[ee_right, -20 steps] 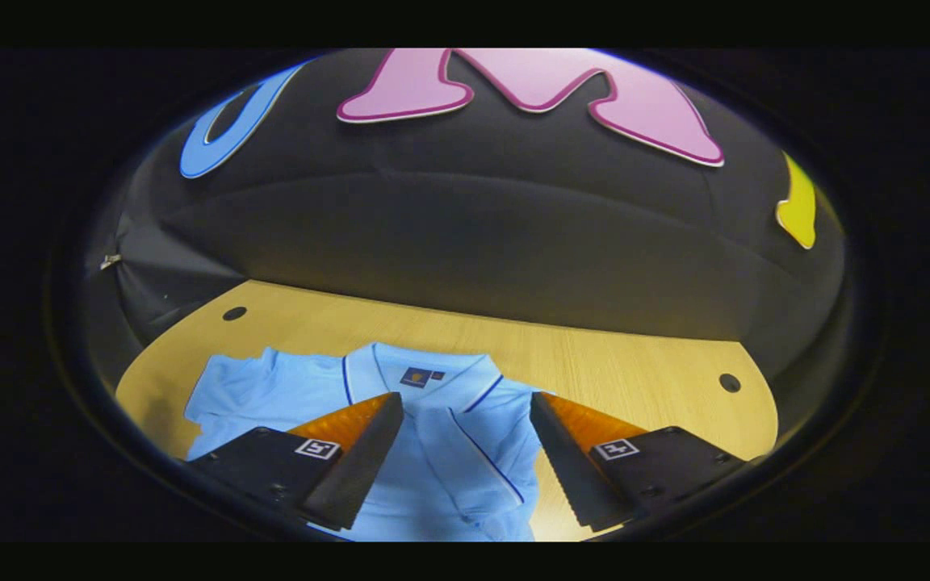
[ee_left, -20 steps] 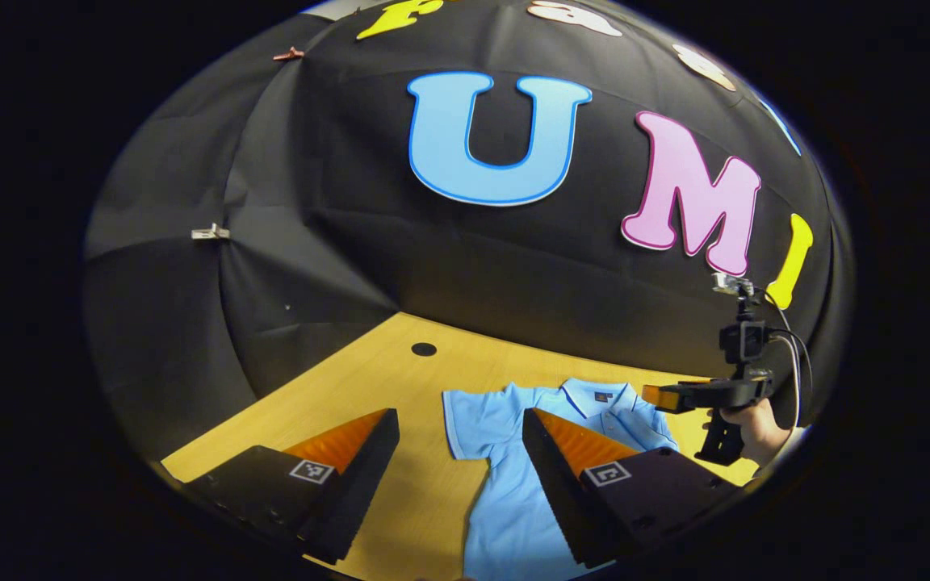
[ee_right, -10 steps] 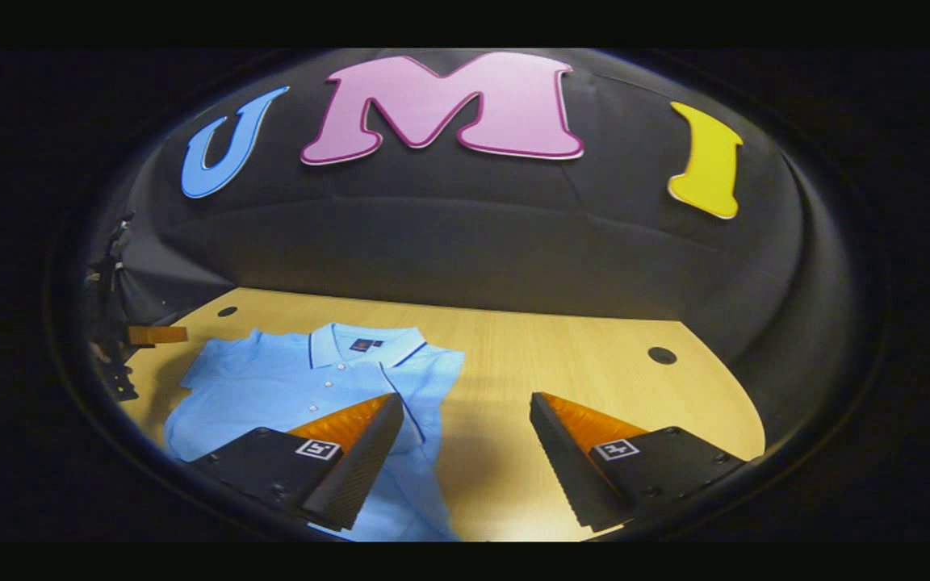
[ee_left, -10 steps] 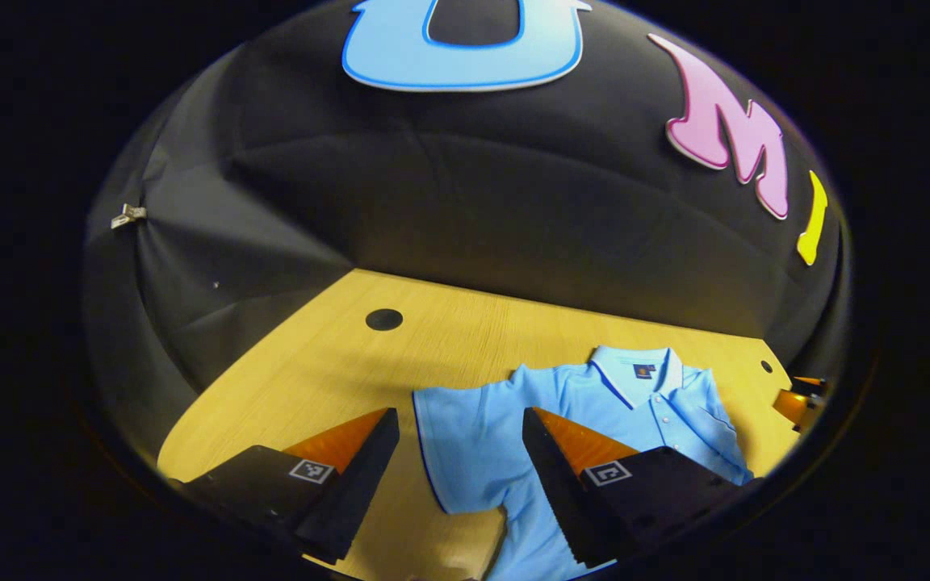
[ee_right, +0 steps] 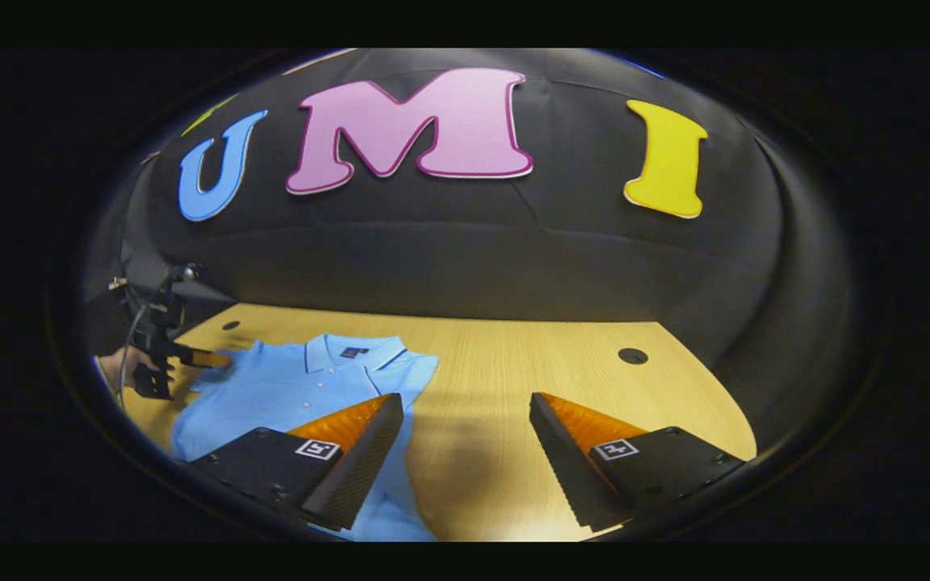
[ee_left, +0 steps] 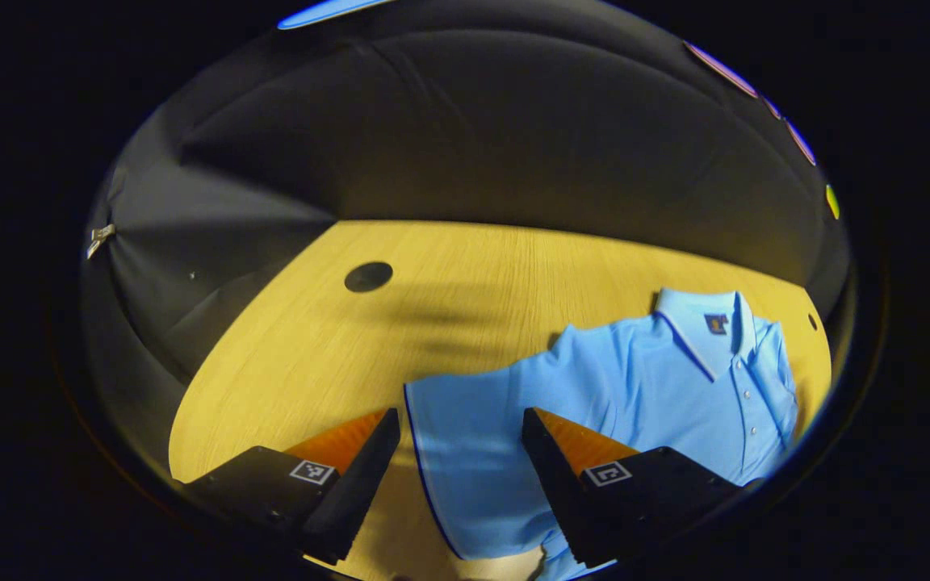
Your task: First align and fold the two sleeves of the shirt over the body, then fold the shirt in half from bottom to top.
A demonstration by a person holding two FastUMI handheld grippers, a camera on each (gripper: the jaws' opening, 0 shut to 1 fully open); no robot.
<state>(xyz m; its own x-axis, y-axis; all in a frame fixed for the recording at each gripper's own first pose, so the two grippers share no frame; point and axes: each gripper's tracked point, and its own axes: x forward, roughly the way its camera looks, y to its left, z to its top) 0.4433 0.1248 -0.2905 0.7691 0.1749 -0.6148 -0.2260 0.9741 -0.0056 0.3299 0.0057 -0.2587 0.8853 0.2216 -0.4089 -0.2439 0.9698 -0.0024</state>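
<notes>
The light-blue shirt (ee_left: 634, 387) lay flat on the wooden tabletop (ee_left: 433, 307), and the left gripper view showed its spread sleeve (ee_left: 465, 452) between the wide-open fingers of the left claw (ee_left: 459, 436) — nothing held. The right gripper view showed that claw at the far left by the sleeve, held in a hand (ee_right: 114, 369), while the right claw (ee_right: 466, 420) hung open over bare tabletop just right of the shirt — empty too.
</notes>
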